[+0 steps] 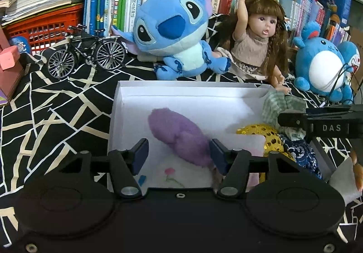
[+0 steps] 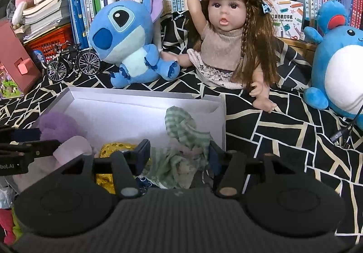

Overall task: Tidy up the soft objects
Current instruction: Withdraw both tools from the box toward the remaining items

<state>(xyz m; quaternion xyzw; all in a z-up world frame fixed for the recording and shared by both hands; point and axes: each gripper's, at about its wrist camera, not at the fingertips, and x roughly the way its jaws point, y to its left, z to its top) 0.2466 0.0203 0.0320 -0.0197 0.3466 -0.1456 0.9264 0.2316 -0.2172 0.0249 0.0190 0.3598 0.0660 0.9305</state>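
Observation:
A white box (image 1: 181, 91) sits on the black patterned cloth and holds several soft things. My left gripper (image 1: 179, 154) is open over the box's near left part; a purple plush piece (image 1: 181, 137) lies between its fingers, clear of the left pad. My right gripper (image 2: 178, 154) is open over the box's right part (image 2: 145, 94), with a green checked cloth (image 2: 183, 132) bunched loosely between its fingers. A gold sequin item (image 1: 267, 137) and a dark blue patterned fabric (image 1: 304, 155) lie at the right. A white cloth with a pink flower (image 1: 174, 174) covers the box floor.
Behind the box sit a blue Stitch plush (image 1: 174, 32), a long-haired doll (image 1: 258, 48) and a round blue plush (image 1: 322, 66). A model bicycle (image 1: 86, 53) stands at back left by a red crate (image 1: 45, 26). Books line the back. A pink box (image 1: 9, 66) is far left.

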